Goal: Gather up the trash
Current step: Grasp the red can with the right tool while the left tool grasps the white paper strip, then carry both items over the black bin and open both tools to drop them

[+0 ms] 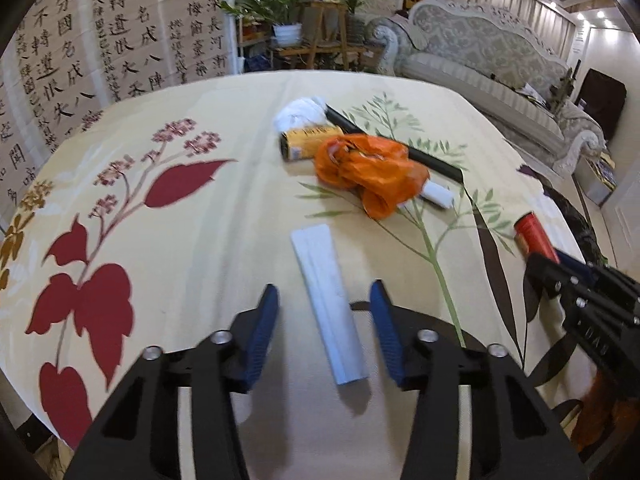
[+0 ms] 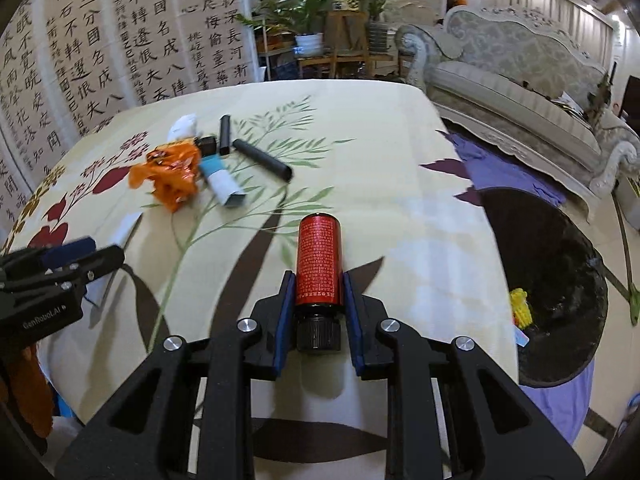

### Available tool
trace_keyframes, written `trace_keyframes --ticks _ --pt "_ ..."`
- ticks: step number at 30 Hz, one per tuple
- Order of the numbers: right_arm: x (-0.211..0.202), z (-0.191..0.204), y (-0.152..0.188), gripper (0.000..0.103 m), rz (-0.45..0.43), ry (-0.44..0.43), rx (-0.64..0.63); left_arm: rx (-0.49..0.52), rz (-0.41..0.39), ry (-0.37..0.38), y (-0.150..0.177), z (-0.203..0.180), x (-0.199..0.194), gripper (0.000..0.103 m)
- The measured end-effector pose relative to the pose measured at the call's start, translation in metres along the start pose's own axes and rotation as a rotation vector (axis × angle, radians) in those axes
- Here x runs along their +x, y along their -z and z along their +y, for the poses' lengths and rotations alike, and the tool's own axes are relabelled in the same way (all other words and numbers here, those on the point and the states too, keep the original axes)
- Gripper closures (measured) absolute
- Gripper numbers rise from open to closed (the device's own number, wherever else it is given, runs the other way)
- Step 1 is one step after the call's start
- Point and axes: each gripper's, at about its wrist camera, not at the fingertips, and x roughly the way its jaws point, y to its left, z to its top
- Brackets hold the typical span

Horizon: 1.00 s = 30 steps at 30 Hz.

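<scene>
My left gripper (image 1: 324,300) is open, its blue pads either side of a long white box (image 1: 328,304) lying on the floral tablecloth (image 1: 160,248). My right gripper (image 2: 316,284) is shut on a red bottle (image 2: 319,260) with a black cap, held over the table. The red bottle (image 1: 534,234) and right gripper (image 1: 560,272) also show in the left wrist view. Further back lie an orange plastic bag (image 1: 368,168), a yellow tube (image 1: 310,142), a white crumpled tissue (image 1: 300,114), a black stick (image 1: 400,146) and a small white roll (image 1: 438,195).
A black trash bin (image 2: 560,280) stands on the floor to the right of the table, with a yellow item (image 2: 520,308) inside. A sofa (image 2: 520,80), plant stands (image 2: 320,40) and a calligraphy screen (image 2: 100,60) stand behind the table.
</scene>
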Motion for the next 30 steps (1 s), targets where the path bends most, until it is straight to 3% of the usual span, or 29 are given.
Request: trace_keyframes --ticks 7,16,30 --pt "0.003 -0.001 -0.001 0.080 -0.004 -0.009 0.002 0.016 -0.018 -0.017 0.004 -0.001 -0.003 0.084" --pt "-0.002 -0.002 0.001 0.080 -0.011 -0.004 0.005 -0.009 -0.065 0.030 0.004 0.000 -0.016 0.087" --pt "-0.019 -0.035 -0.006 0.080 -0.053 0.043 0.060 0.054 -0.120 0.128 -0.013 -0.035 -0.034 0.087"
